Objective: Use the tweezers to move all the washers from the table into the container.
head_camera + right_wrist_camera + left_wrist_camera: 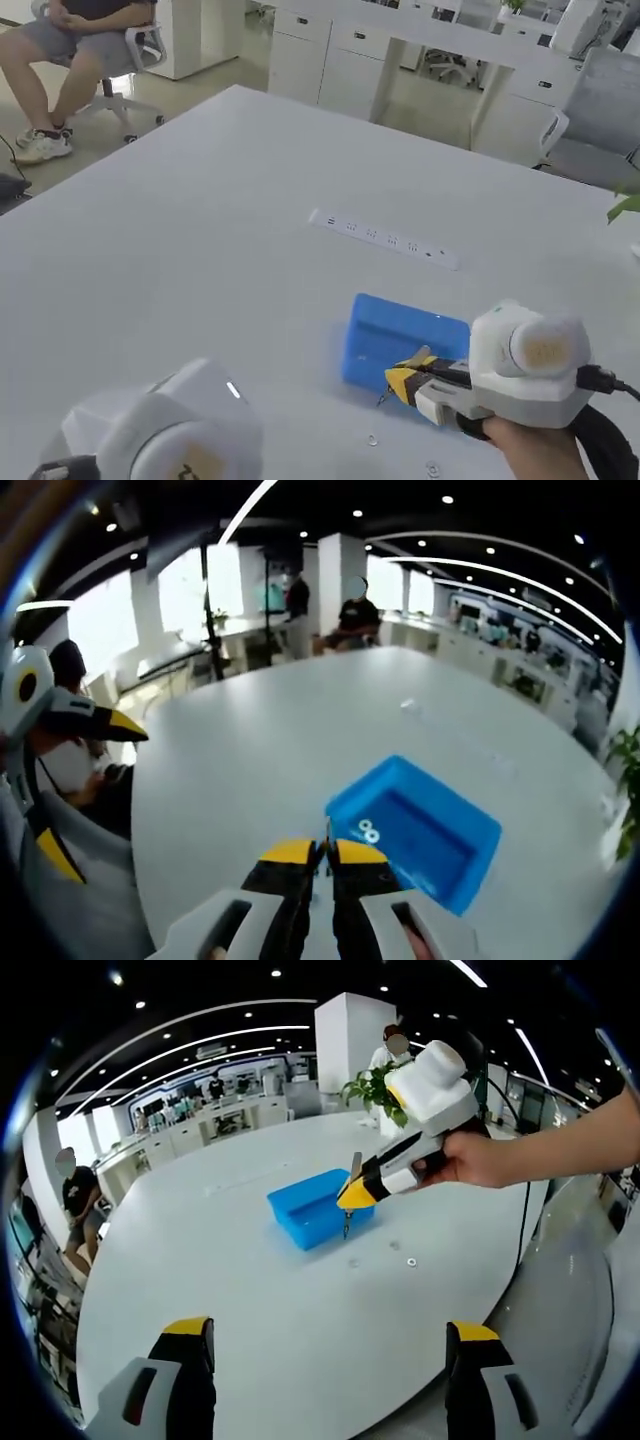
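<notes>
Two washers (368, 830) (adjacent) in blue container (428, 858)

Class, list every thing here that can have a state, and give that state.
Left claw: open, empty.
Right claw: shut on the tweezers.
Container: open-topped, two washers inside.
Loose washers: two lying on the table.

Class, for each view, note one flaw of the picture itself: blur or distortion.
Head view: the left hand-held gripper is blurred and the blue container soft-edged. Left gripper view: fisheye bends the table edge. Right gripper view: ceiling lights bow into arcs.
</notes>
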Tool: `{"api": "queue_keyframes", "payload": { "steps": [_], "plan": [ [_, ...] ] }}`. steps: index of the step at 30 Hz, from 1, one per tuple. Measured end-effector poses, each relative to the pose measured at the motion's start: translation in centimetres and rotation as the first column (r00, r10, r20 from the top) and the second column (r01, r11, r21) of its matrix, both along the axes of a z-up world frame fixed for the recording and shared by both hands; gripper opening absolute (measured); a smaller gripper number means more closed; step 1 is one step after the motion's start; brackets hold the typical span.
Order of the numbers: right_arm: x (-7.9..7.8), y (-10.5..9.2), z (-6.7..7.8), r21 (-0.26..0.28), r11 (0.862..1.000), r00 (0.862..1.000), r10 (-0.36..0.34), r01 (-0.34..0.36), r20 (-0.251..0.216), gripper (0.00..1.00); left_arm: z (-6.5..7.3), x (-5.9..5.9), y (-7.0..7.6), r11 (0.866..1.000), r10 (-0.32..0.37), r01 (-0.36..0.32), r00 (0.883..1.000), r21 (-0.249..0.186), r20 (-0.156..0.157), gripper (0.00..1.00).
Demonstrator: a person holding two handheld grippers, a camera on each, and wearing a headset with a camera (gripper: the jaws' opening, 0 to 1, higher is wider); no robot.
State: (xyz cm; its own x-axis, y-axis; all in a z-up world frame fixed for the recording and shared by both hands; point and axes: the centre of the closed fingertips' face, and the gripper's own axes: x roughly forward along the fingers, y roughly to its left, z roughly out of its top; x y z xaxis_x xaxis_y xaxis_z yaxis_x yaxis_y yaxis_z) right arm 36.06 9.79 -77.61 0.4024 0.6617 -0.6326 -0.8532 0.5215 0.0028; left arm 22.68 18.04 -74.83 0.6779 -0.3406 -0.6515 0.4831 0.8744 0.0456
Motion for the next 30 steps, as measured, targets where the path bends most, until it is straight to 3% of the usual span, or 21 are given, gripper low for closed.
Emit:
{"api": "queue_keyframes", "payload": {
  "steps": [13, 24, 30],
  "plan": [
    [-0.9, -0.2, -2.6, -0.034, 0.999, 0.998, -0.002, 0.0, -0.055, 0.03, -0.4, 0.0, 0.3, 1.0, 0.006, -0.006, 1.0, 0.008, -0.013, 0.98],
    [-0.8, -0.4, -3.4, -0.064, 0.998, 0.999, 0.004, -0.006, -0.038, 0.03, -0.6, 0.0, 0.4, 1.0, 0.009, -0.009, 1.0, 0.015, -0.018, 0.98],
    [-0.6, -0.4, -3.3, -0.038, 0.999, 0.998, -0.011, 0.008, -0.057, 0.03, -0.9, 0.0, 0.3, 1.0, 0.009, -0.009, 1.0, 0.013, -0.026, 0.97]
  ]
}}
